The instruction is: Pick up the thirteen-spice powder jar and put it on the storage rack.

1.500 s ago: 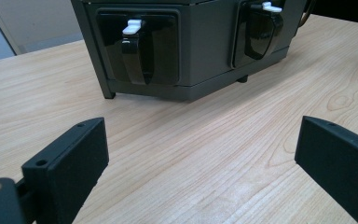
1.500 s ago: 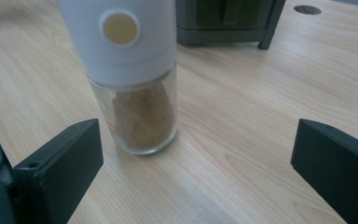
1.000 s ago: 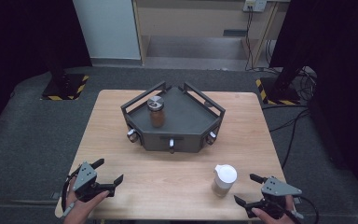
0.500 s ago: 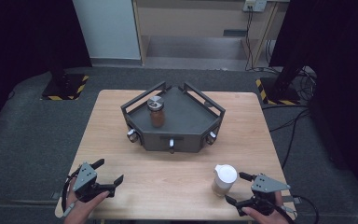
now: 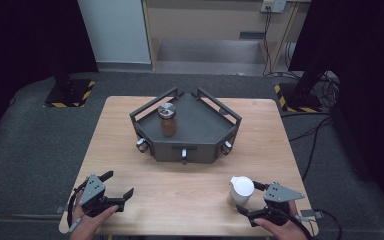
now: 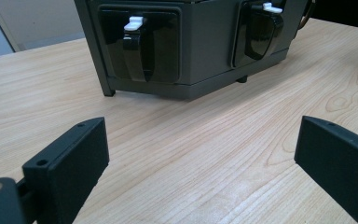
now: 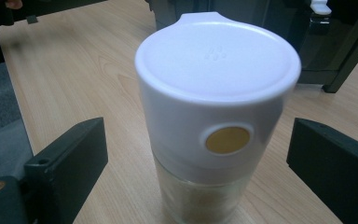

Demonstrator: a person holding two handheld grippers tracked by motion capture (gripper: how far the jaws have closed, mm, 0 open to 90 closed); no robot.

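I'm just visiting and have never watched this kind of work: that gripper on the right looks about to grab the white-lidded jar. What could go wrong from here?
The right gripper has just been closing its jaws around the white-lidded jar, but they do not press on it yet. If one jaw touches first, the tall jar might tip or slide. Gripping the smooth lid rather than the clear body could let it slip. The jar stands near the table edge, so a shove might push it off.

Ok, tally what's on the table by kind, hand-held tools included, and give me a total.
Jars: 2, a white-lidded jar near the right tool, and a metal-lidded jar on the rack.
Racks: 1, the dark grey rack.
Tools: 2, counting the left tool.
Total: 5
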